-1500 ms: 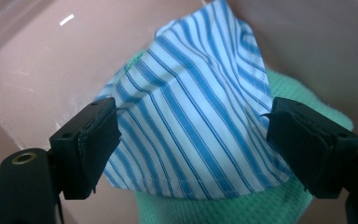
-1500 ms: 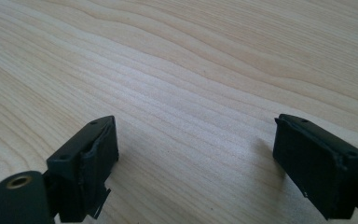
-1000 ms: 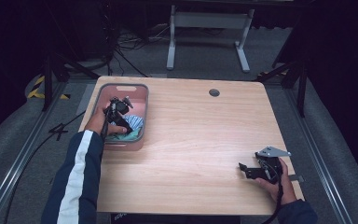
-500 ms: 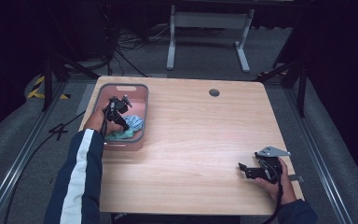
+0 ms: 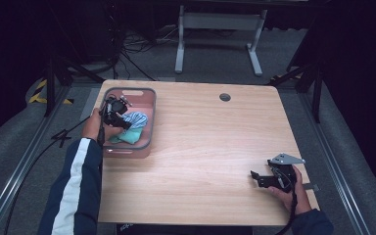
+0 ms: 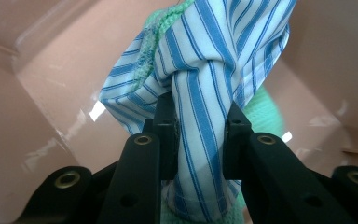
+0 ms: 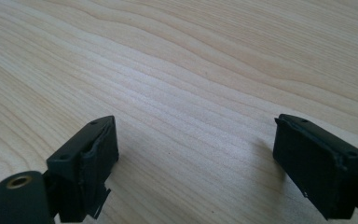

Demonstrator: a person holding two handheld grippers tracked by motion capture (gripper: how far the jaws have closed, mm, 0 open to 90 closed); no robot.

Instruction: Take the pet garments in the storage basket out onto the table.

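Left tool [image 6: 200, 140] has its two black jaws pinched tight on a bunched fold of blue-and-white striped cloth [image 6: 205, 79], which rises between them and spreads out above. A green knitted cloth [image 6: 265, 116] lies under and behind the striped one, showing at its edges and below the jaws. Both cloths sit inside a pink plastic bin [image 6: 51, 98], whose glossy walls and floor surround the jaws in the left gripper view.

From the high view, the left tool [image 5: 120, 120] is down inside the bin [image 5: 149, 105], held by the person's left hand [image 5: 92, 126], with a dark sleeve bearing a white stripe [image 5: 73, 191] running back to the bottom edge. The striped cloth [image 5: 136, 118] and green cloth [image 5: 129, 137] lie in the nearer part of the bin. A cable [image 5: 44, 152] trails from the tool off the left edge of the desk [image 5: 205, 147] to the floor. The bin stands at the desk's far left corner area, near the left edge.

Right tool [image 7: 196, 158] has its jaws spread wide with nothing between them, just bare light wood grain of the desk beneath. In the high view the right tool [image 5: 259, 178] rests low over the near right part of the desk, well apart from the bin, gripped by the right hand [image 5: 289, 188], with a grey plate [image 5: 285, 159] on top.

A round grommet hole [image 5: 224, 97] sits near the desk's far edge.
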